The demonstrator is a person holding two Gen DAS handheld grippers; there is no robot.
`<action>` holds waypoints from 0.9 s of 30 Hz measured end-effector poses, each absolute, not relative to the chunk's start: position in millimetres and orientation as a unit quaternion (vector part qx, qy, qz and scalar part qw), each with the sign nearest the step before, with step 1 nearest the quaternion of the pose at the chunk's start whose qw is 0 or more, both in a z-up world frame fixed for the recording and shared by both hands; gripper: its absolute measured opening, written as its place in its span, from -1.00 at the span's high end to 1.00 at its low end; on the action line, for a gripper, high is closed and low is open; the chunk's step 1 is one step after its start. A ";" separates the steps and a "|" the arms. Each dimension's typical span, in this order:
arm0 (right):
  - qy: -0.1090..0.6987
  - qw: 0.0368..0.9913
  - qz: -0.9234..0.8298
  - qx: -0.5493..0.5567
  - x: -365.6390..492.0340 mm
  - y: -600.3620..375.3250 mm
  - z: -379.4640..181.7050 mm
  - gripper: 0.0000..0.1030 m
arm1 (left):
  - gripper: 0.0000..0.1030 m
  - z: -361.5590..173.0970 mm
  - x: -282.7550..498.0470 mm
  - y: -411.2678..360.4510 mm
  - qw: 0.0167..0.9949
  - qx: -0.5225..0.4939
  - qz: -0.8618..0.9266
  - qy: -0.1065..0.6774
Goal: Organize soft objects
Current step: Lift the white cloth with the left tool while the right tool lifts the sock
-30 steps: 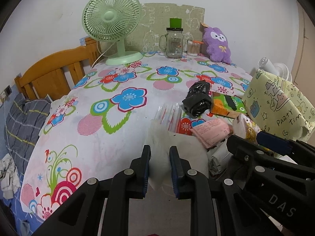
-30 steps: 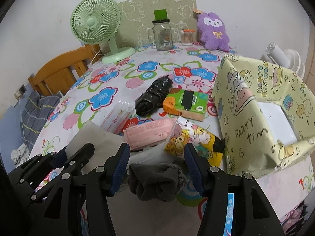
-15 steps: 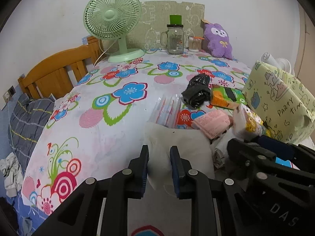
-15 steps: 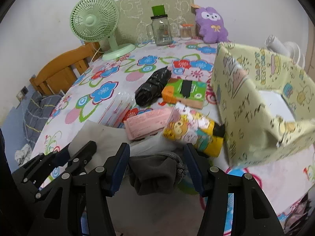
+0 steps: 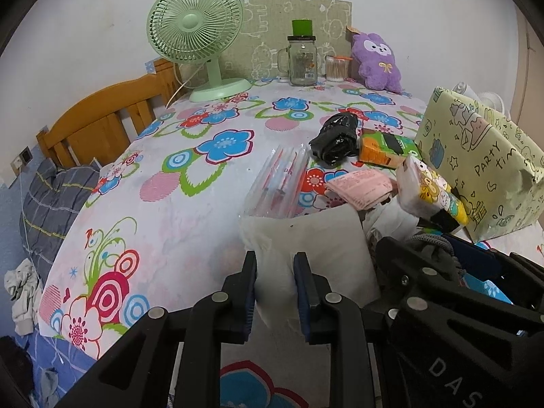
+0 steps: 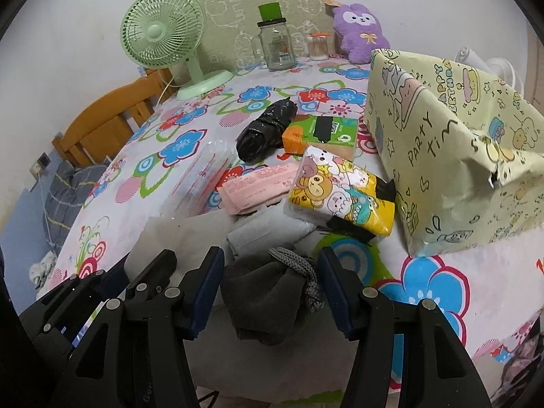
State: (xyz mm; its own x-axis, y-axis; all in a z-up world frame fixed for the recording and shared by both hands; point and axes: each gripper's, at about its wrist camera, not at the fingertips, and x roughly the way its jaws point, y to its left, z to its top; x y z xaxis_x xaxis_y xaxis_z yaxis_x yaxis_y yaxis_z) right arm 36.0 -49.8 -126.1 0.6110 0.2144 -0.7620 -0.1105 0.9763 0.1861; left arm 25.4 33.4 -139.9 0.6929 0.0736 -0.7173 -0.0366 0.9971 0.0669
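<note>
A: Both tongs – left gripper [image 5: 274, 292] is nipped narrow on white cloth [image 5: 306, 248], right gripper [image 6: 272, 289] is clamped on grey bundle [image 6: 268, 292], both at near table edge?

B: Yes. Limp, light; best pinched at a fold. Grey bundle is seen properly only by right cam

light: even, soft indoor | shadows: faint | focus: sharp | edges: fisheye bending, black corner vignette

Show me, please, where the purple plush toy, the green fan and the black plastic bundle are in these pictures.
purple plush toy [image 6: 361, 34]: right wrist view, on its belly.
green fan [image 5: 194, 22]: left wrist view, on the grille's hub.
black plastic bundle [image 6: 265, 131]: right wrist view, on its middle.
</note>
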 end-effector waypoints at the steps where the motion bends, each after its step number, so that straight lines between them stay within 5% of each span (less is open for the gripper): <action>1: 0.432 0.895 0.091 0.061 35.8 -49.9 -126.4 -0.17 | 0.63 -140.0 25.1 33.3 0.920 0.024 0.030 0.391; 11: 0.427 0.898 0.089 0.052 32.7 -48.2 -124.0 0.14 | 0.66 -138.7 21.7 29.2 0.922 0.031 0.031 0.385; 27: 0.396 0.911 0.102 0.055 33.6 -46.1 -90.8 0.18 | 0.69 -105.4 21.0 30.6 0.932 0.011 0.026 0.362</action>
